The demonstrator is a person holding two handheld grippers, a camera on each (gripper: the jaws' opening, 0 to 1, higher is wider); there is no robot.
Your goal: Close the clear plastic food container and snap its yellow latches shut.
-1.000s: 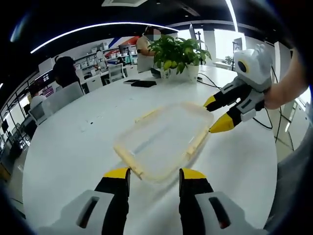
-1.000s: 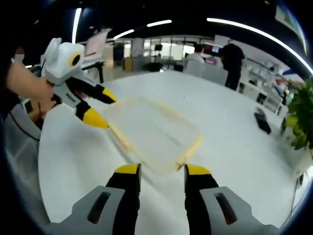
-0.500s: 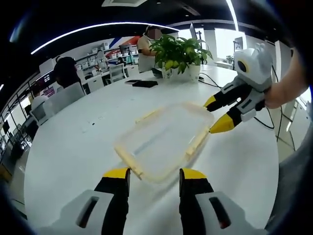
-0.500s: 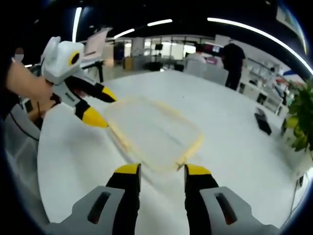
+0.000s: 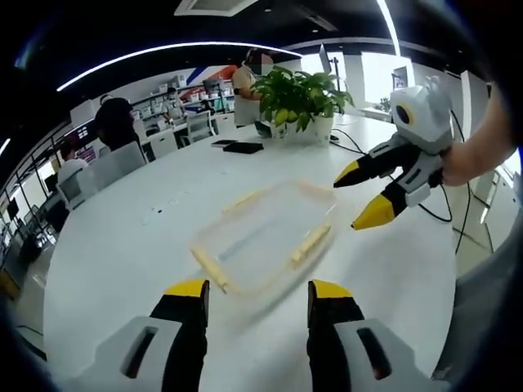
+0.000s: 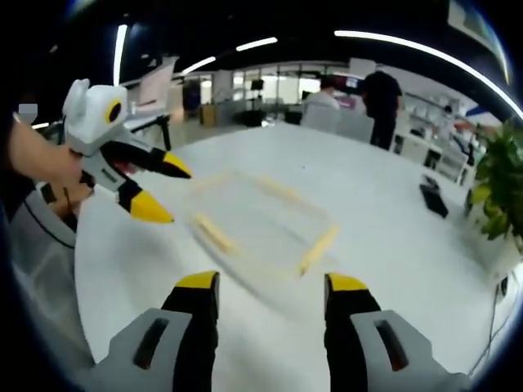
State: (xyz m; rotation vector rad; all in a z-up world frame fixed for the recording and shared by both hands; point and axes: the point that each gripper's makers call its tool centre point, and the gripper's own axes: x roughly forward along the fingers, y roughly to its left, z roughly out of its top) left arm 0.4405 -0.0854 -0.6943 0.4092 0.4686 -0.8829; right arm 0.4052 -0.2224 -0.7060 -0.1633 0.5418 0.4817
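Both grippers, left [image 5: 255, 298] and right [image 6: 270, 286], jaws apart, hover beside clear container [image 5: 263, 237].

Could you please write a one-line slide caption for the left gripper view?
Two open grippers flank a clear container on a white table.
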